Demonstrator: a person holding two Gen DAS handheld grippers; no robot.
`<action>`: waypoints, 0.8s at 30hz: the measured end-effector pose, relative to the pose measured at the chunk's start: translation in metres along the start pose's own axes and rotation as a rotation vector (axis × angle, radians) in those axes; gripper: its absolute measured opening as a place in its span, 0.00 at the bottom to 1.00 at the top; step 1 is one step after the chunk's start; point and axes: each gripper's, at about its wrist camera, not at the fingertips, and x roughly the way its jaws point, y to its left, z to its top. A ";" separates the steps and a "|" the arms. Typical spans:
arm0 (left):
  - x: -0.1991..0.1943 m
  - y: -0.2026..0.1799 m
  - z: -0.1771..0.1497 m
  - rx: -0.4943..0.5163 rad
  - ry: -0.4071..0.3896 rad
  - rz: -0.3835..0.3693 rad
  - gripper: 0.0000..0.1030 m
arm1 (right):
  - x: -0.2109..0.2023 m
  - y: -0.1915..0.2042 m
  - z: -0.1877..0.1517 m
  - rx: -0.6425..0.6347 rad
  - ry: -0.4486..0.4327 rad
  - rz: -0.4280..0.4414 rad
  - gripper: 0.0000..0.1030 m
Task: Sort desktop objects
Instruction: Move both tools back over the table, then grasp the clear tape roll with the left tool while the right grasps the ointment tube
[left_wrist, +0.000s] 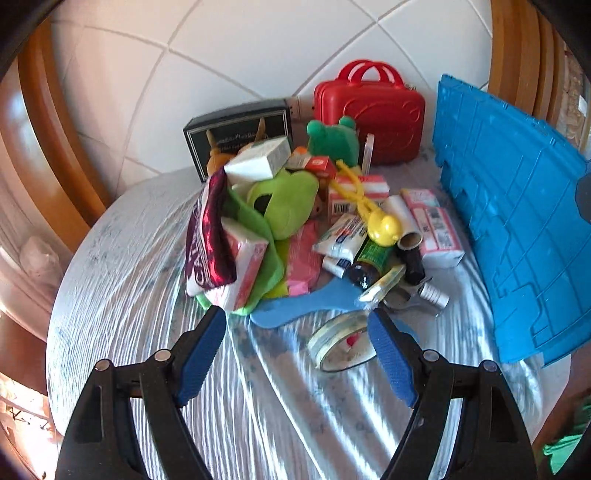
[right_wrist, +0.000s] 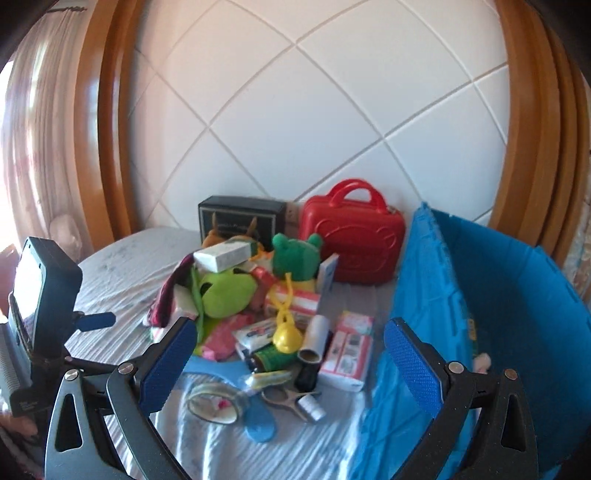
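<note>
A heap of mixed items lies on a cloth-covered table (left_wrist: 129, 277). It holds a lime plush (left_wrist: 284, 206), a white box (left_wrist: 258, 158), a maroon snack bag (left_wrist: 210, 236), a yellow toy (left_wrist: 384, 229), tissue packs (left_wrist: 432, 225), a dark bottle (left_wrist: 369, 262) and a tape roll (left_wrist: 340, 343). My left gripper (left_wrist: 295, 314) is open just short of the heap's near edge, with the tape roll beside its right finger. My right gripper (right_wrist: 291, 325) is open and holds nothing; it hangs before the same heap, tape roll (right_wrist: 214, 402) below and blue crate (right_wrist: 498, 295) to the right.
A red carry case (left_wrist: 373, 110) and a black box (left_wrist: 240, 129) stand against the white padded wall behind the heap. The blue crate (left_wrist: 517, 221) fills the table's right side. The left gripper's body (right_wrist: 37, 314) shows at the left of the right wrist view.
</note>
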 end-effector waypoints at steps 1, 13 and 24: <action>0.009 0.003 -0.007 0.001 0.023 -0.004 0.77 | 0.012 0.007 -0.006 0.000 0.034 0.009 1.00; 0.122 -0.007 -0.056 0.029 0.257 -0.063 0.77 | 0.133 0.010 -0.106 0.070 0.446 -0.010 1.00; 0.155 0.044 -0.058 -0.077 0.228 0.181 0.77 | 0.171 0.004 -0.145 0.088 0.580 -0.049 1.00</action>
